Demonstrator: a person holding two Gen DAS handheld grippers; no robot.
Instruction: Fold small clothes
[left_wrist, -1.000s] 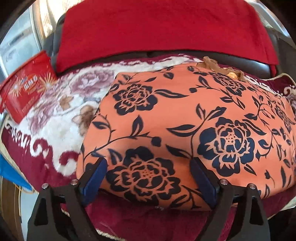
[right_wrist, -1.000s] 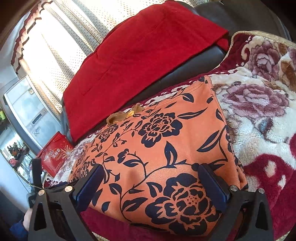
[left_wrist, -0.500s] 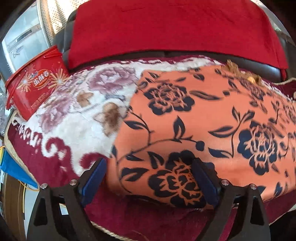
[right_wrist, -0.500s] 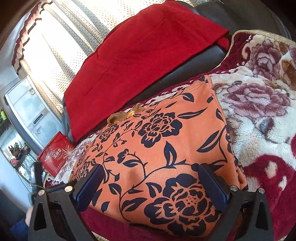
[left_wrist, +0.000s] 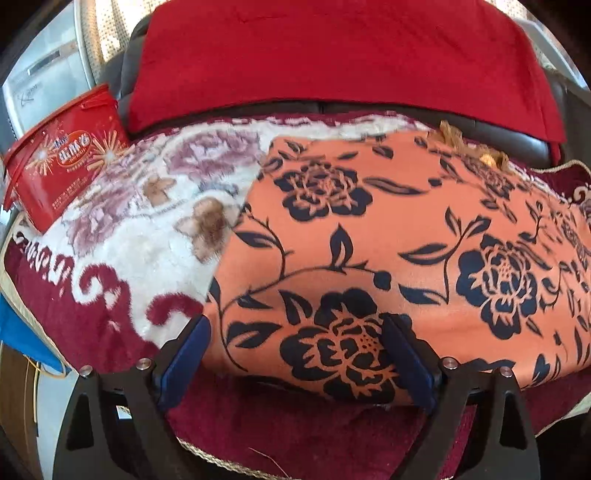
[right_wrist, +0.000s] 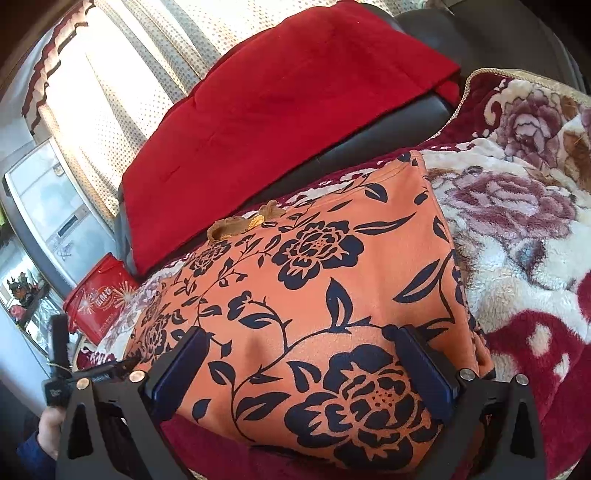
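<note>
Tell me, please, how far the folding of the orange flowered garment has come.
Done: the orange flowered garment lies spread flat on the plush blanket; no fold is visible. In hand: both the left hand-held gripper and the right hand-held gripper are open at its near edge, gripping nothing. Left: grasping that edge and all the folding.

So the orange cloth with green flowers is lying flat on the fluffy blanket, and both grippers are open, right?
Almost. The flowers on the orange cloth are dark navy, not green, as the left wrist view shows. It does lie flat on the fluffy flowered blanket, with the left gripper and right gripper both open.
</note>
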